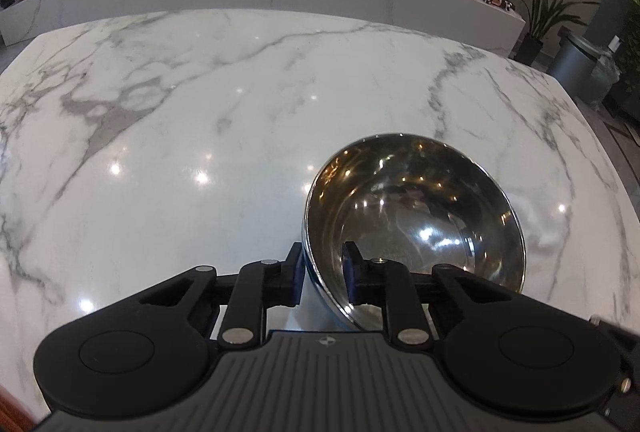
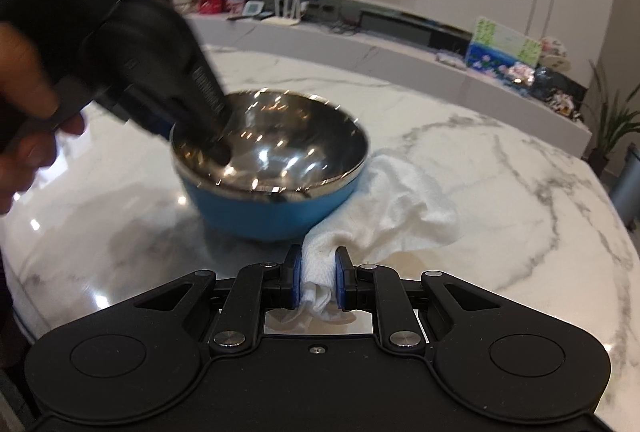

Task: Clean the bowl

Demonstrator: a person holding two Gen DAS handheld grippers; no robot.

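Left tongs (image 1: 322, 278) clamp the bowl (image 1: 416, 228) wall (blue outside); right tongs (image 2: 316, 280) pinch the white cloth (image 2: 384, 199)

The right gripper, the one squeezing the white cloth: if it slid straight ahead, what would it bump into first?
Probably the bowl. The right gripper holds the cloth and points at the bowl's blue side, just ahead on the marble table. Depth is hard to judge.

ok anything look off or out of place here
Nothing spilled or damaged. The bowl sits upright on the marble table, its rim between the left gripper's jaws; the white cloth lies bunched beside it, pinched by the right gripper.
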